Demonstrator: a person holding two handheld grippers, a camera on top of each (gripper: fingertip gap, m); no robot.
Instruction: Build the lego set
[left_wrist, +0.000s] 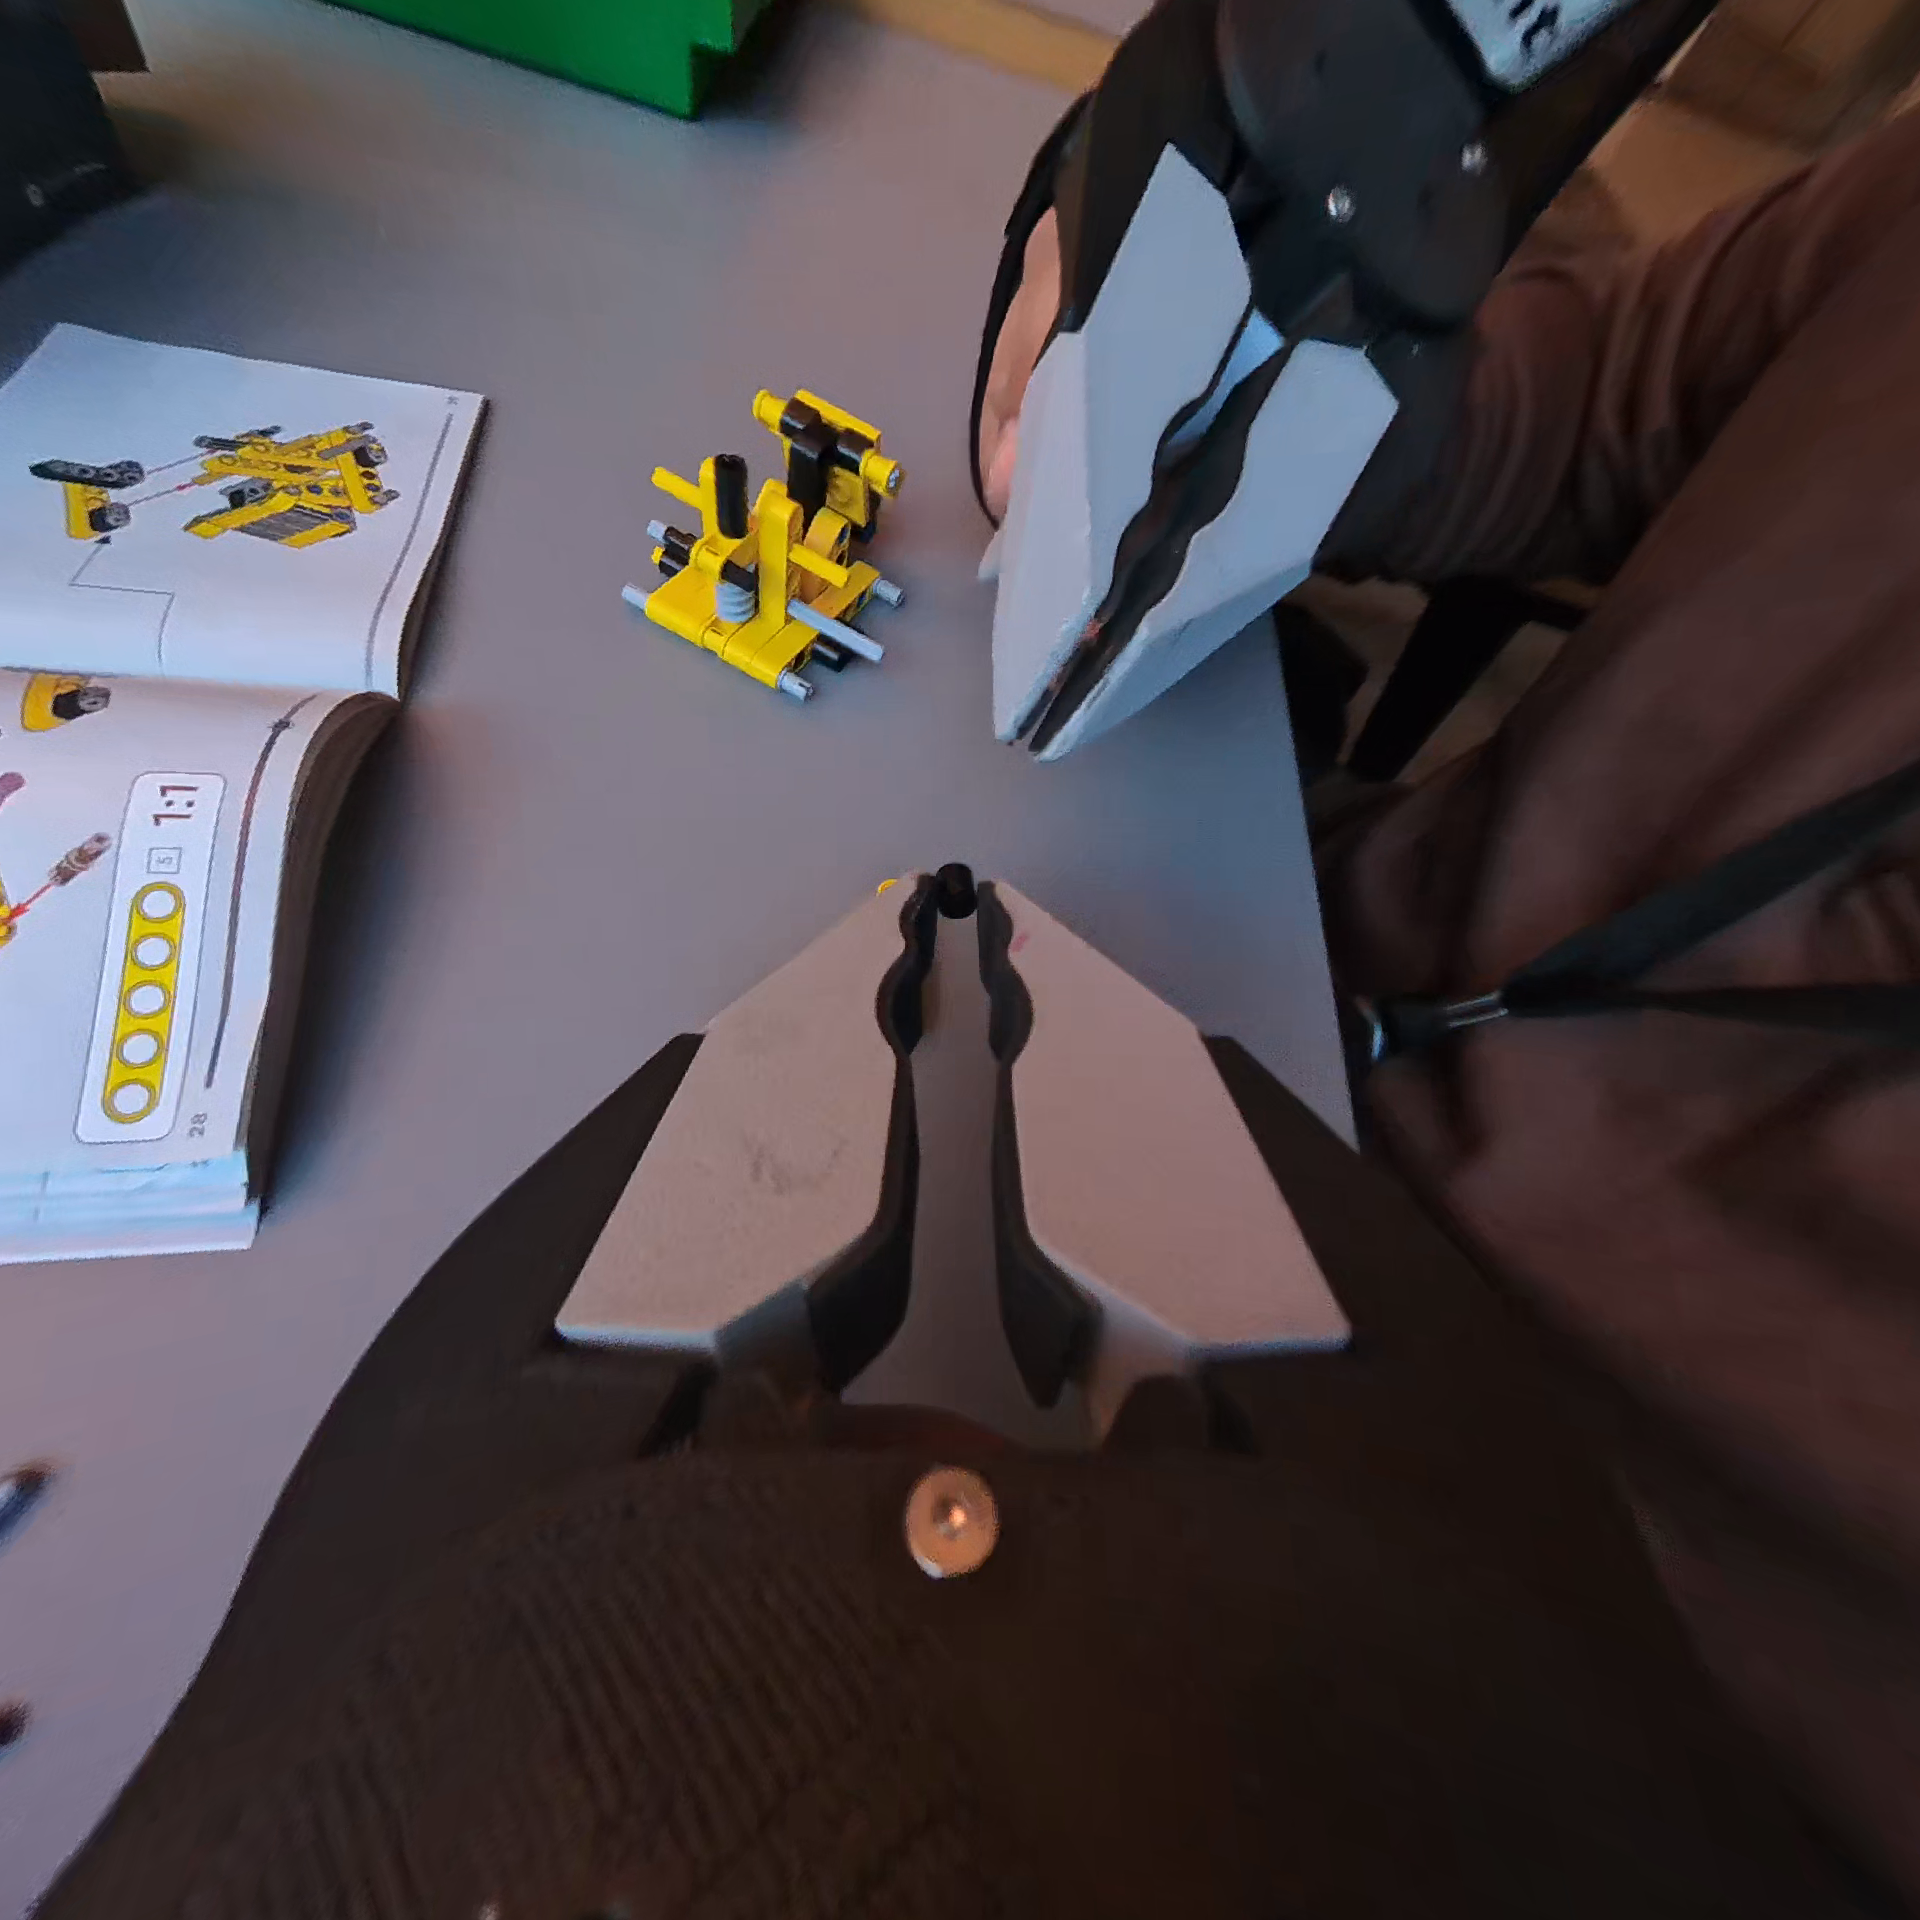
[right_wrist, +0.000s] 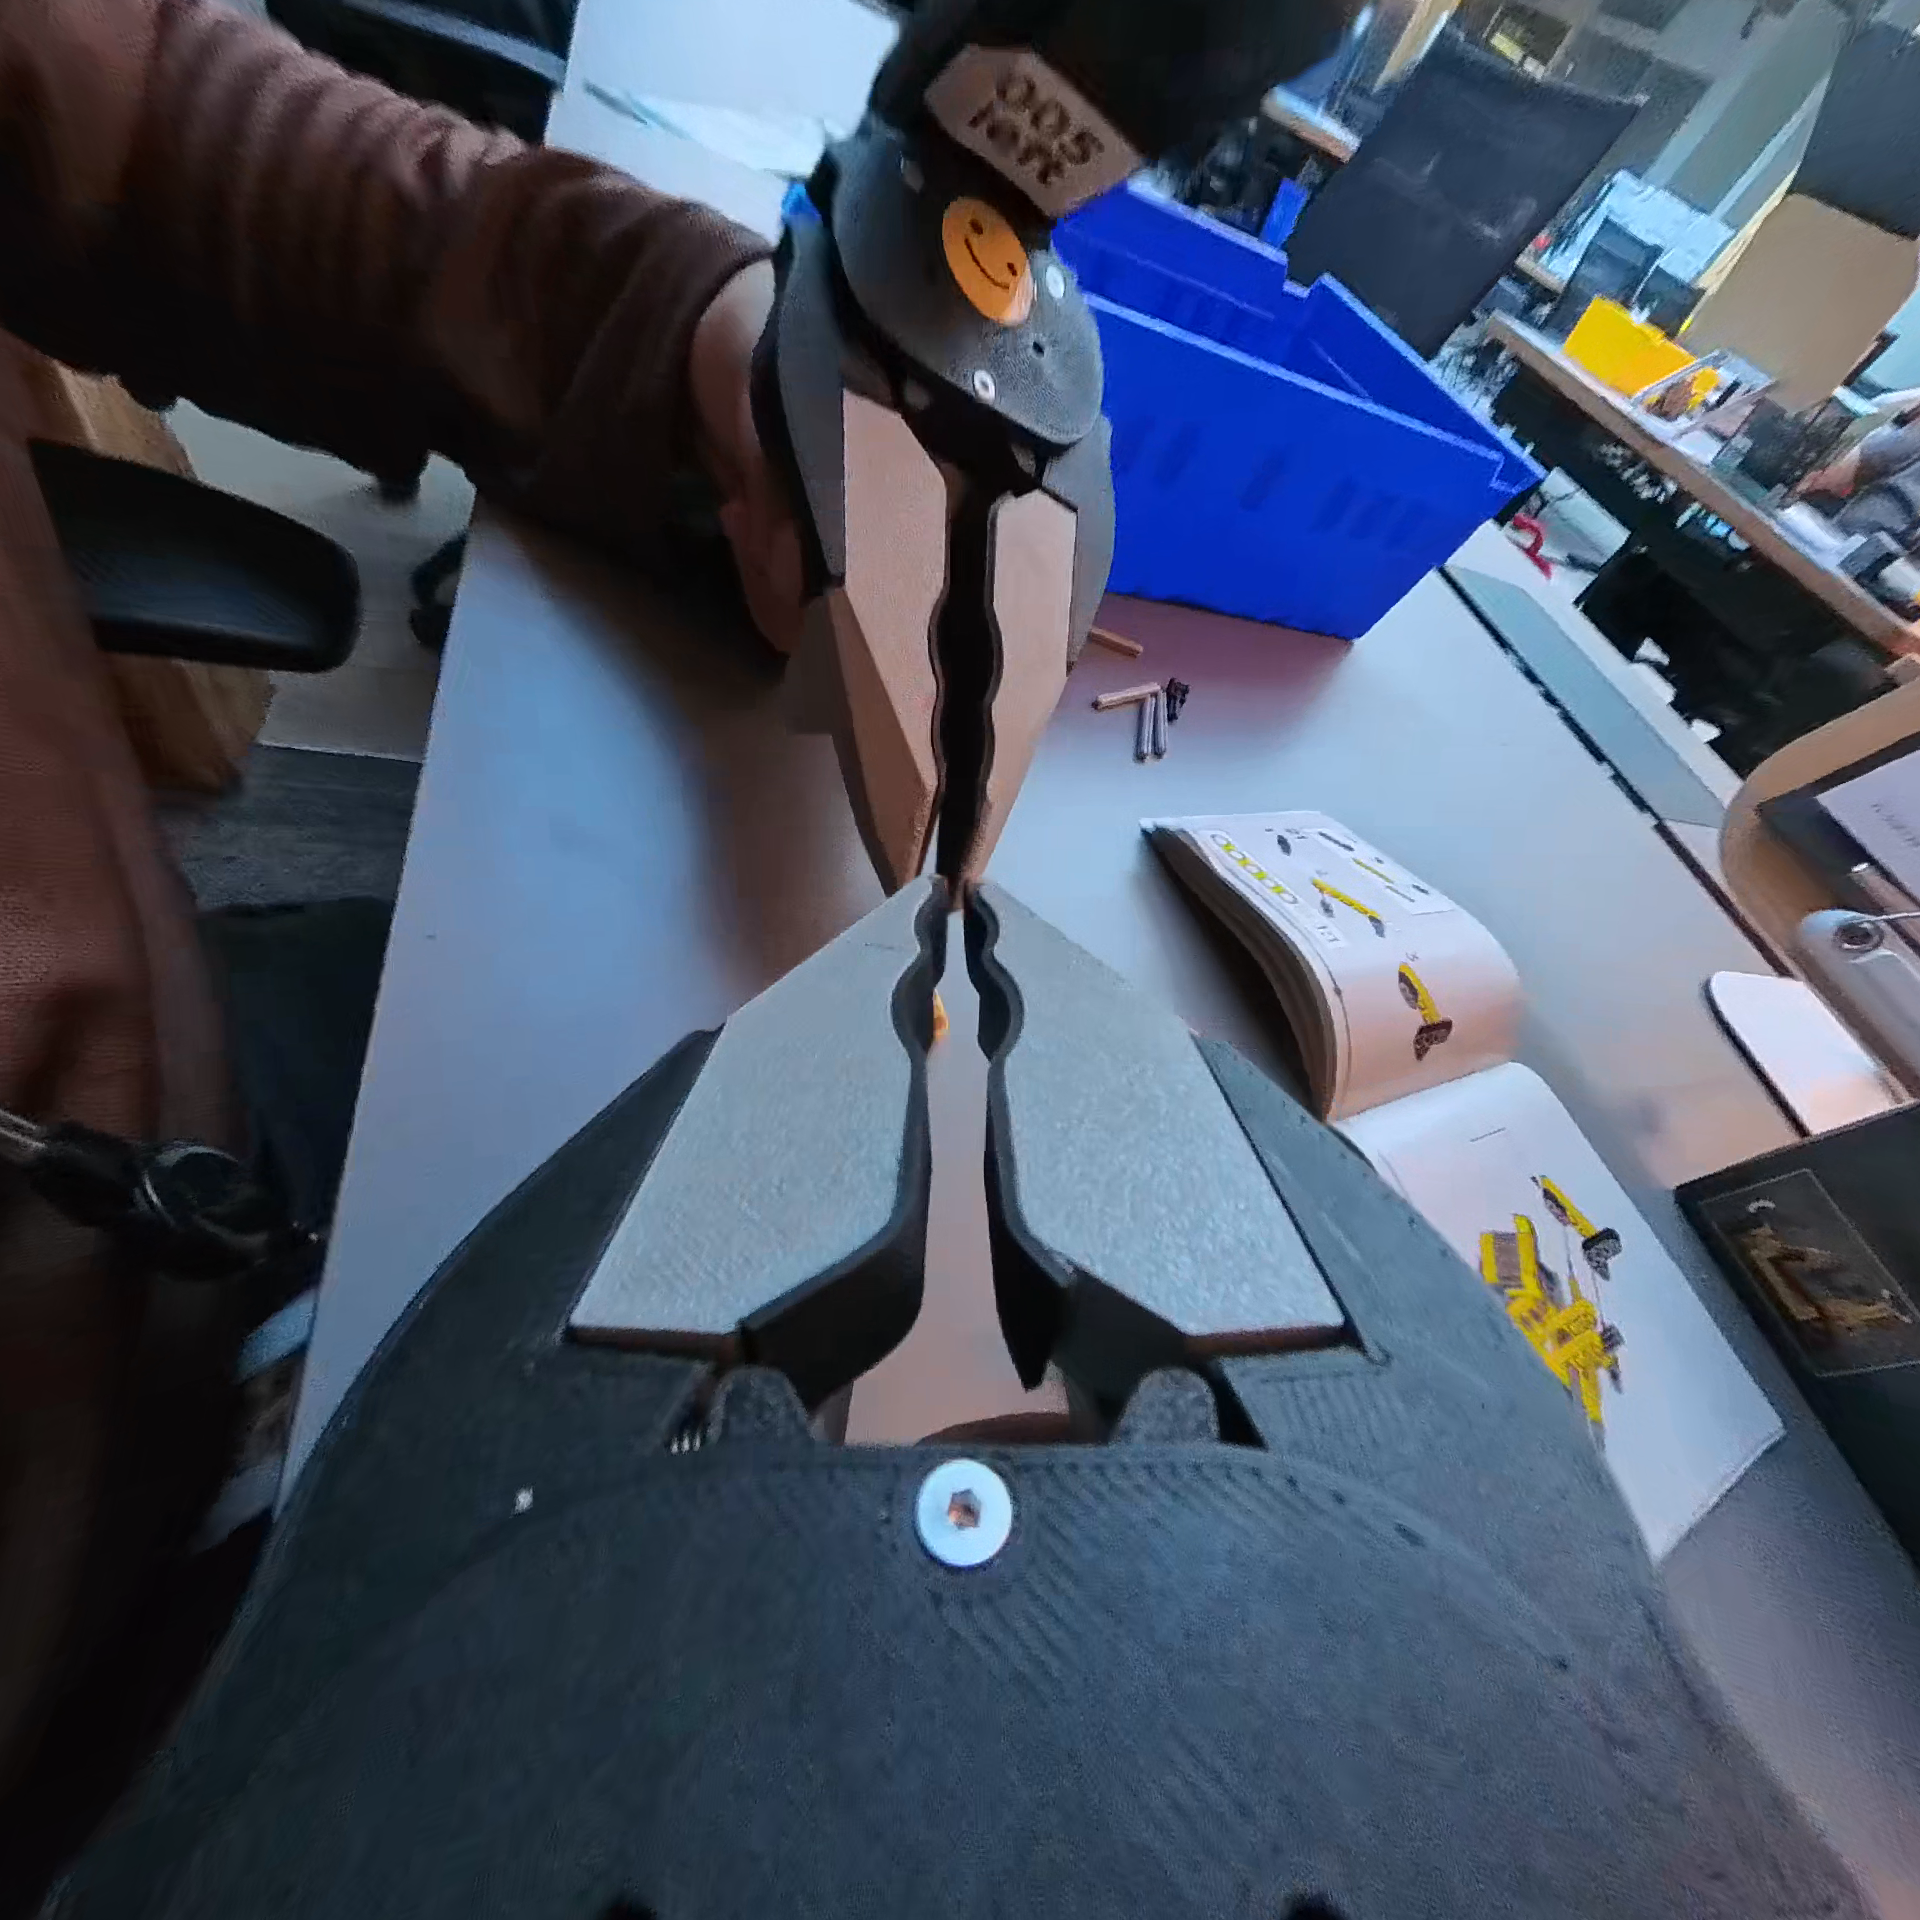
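- left gripper (left_wrist: 953, 896) pinched on a small black pin (left_wrist: 953, 891) right at the tips – the pin sticks out past them, and a speck of yellow shows by the left tip, too small to identify.
- right gripper (right_wrist: 957, 896) looks shut or nearly so, tips almost meeting; a bit of yellow (right_wrist: 939, 1016) peeks through the gap lower down, but can't tell if anything is actually gripped.
- tips of both grippers nearly nose to nose in the right wrist view, hovering over the table (left_wrist: 582, 312) near its edge.
- yellow model (left_wrist: 769, 545) sitting on the table, apart from both grippers, untouched for now.
- manual (left_wrist: 197, 644) lying open just left of the model – worth a glance to confirm which hole takes the pin.
- probably best to steady the model with the right gripper first, low on the base, not on the thin axles poking out.
- then line the pin up straight with its hole before pushing – any angle and it likely jams or pops out of the tips.
- light squeeze only, since a round pin held at the very tip can twist or shoot away.
- spare pins (right_wrist: 1148, 717) on the table by the blue bin (right_wrist: 1299, 457) if this one escapes.
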